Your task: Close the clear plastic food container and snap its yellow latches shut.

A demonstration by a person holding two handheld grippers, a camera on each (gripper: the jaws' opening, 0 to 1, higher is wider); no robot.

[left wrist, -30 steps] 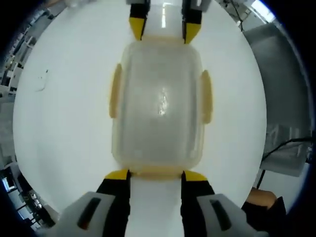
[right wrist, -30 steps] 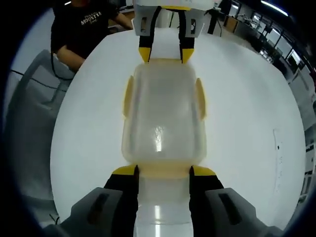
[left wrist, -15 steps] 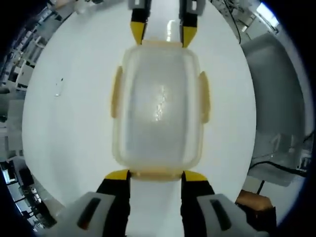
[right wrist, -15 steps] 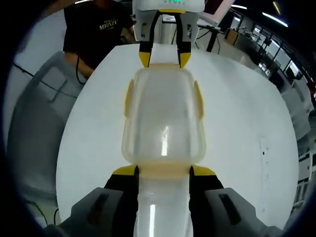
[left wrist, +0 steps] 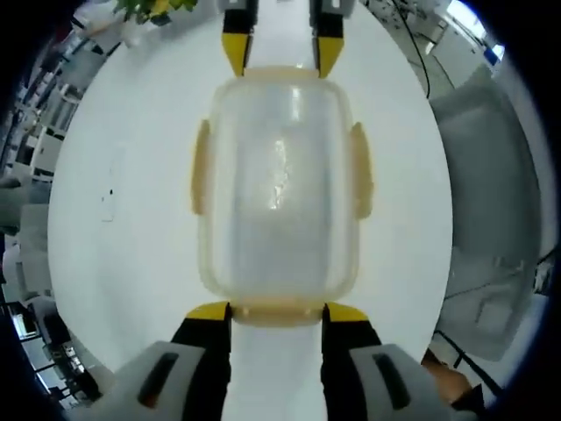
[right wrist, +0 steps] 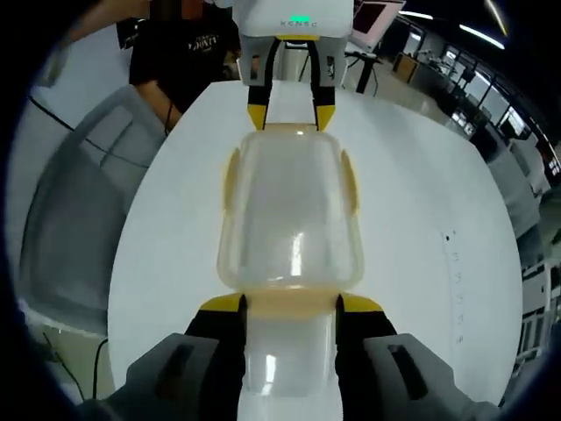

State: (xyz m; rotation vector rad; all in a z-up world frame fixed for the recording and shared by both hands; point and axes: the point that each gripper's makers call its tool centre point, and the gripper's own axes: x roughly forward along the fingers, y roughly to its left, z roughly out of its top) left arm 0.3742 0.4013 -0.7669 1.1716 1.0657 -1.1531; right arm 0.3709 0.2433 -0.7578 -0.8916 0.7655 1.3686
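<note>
The clear plastic food container has its lid on and two yellow side latches lying flat against its long walls. My left gripper is shut on the yellow latch at the near short end. My right gripper holds the far end in the same way. In the right gripper view the container runs away from my right gripper, whose jaws clamp the near end latch, and my left gripper meets the far end. The container seems to be held above the white table.
The round white table lies beneath. A grey chair stands beside it, also seen as a grey chair in the right gripper view. A person in a black shirt is beyond the table. Green leaves are at the far edge.
The container stays fixed between both grippers while the table shrinks and shifts behind it in both views, so both cameras and the container have moved together, apparently upward.
</note>
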